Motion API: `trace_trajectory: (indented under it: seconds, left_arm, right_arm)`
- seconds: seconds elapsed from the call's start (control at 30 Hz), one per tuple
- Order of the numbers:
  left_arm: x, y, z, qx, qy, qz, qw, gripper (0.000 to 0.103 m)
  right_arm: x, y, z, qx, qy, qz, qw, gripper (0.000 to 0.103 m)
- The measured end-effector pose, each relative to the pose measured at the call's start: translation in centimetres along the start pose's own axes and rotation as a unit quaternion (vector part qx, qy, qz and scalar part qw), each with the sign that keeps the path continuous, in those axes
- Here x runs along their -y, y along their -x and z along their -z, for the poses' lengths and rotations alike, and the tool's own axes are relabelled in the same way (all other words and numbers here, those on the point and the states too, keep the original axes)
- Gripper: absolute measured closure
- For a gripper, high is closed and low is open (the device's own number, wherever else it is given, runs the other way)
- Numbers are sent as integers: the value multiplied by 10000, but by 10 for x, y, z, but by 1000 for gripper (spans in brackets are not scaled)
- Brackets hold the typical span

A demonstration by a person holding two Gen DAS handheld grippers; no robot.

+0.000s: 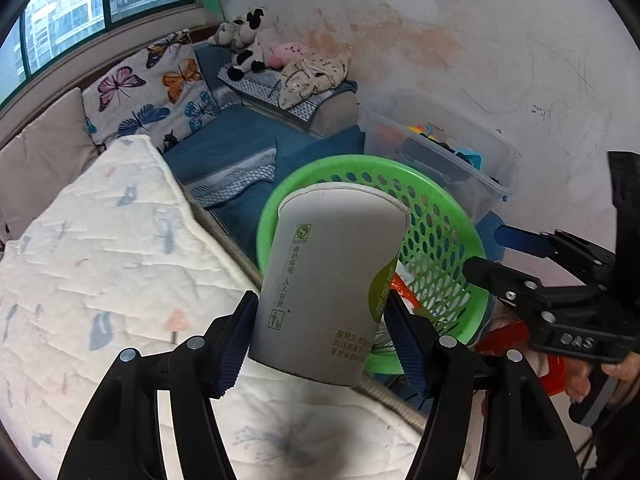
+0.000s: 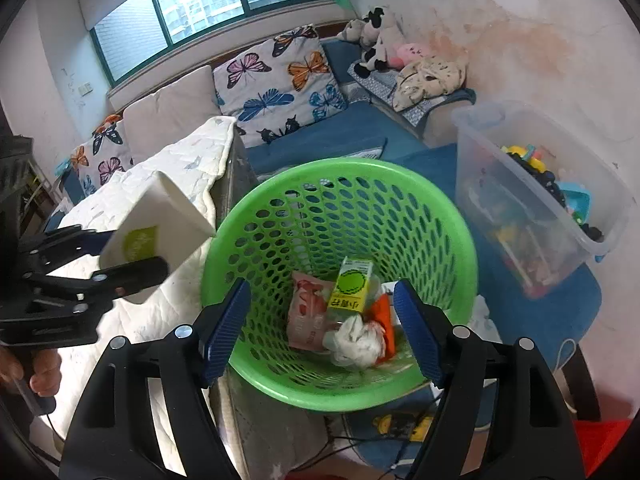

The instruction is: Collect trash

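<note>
Here, at the far left of the room, a white quilted bedcover (image 2: 172,176) lies over the bed, with butterfly-print cushions (image 2: 280,80) along the window wall behind it. Above the quilt's edge the left tongs (image 1: 320,336) are clamped on a grey paper cup (image 1: 328,284), their blue pads pressing its lower sides; the cup stands tilted, its open rim toward the basket. In the right wrist view the same cup (image 2: 160,220) hangs just left of the basket's rim, outside it.

Next comes the green mesh basket (image 2: 440,216), standing beside the bed on a blue mat (image 2: 568,304). Inside it lie a pink wrapper (image 2: 306,312), a yellow-green drink carton (image 2: 352,286), a crumpled white tissue (image 2: 354,342) and an orange scrap (image 2: 384,312), all heaped together on the bottom.

The right tongs (image 2: 324,332) hover over the basket's mouth with their jaws spread apart and nothing between the pads; the trash shows in the gap below them. In the left wrist view these tongs (image 1: 496,248) reach in from the right, near the basket's rim, a hand (image 1: 616,376) around the grip.

Further right, a clear plastic bin (image 2: 520,208) of toys stands against the stained wall (image 2: 520,40), with plush toys (image 2: 380,36) piled in the corner behind.
</note>
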State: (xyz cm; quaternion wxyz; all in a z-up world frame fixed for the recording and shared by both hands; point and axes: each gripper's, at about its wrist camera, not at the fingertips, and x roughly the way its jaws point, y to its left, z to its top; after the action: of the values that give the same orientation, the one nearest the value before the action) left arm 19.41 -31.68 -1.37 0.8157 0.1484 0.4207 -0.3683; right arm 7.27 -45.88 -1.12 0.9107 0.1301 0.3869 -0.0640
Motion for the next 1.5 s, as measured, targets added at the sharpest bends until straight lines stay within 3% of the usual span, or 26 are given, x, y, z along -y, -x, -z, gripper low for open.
trace_trajectory:
  seconds: [0.6, 0.7, 0.83, 1.13, 1.5]
  left_arm:
    - [23, -33, -4, -264, -4, 152, 9995, 40]
    - [24, -34, -5, -242, 26, 148, 9996, 31]
    - [22, -31, -3, -209, 49, 162, 9996, 29]
    - [1, 0, 10, 36, 242, -69, 9997, 20]
    - [-32, 58, 39, 497, 496, -433, 9966, 10]
  right_arm:
    - [14, 17, 19, 47, -173, 16, 9998, 26]
    - [14, 18, 19, 61, -193, 11, 9998, 26]
    - [14, 21, 21, 81, -237, -9, 9997, 26]
    - [0, 30, 29, 139, -47, 7, 9999, 19]
    - [-48, 46, 34, 341, 467, 4, 9983, 12]
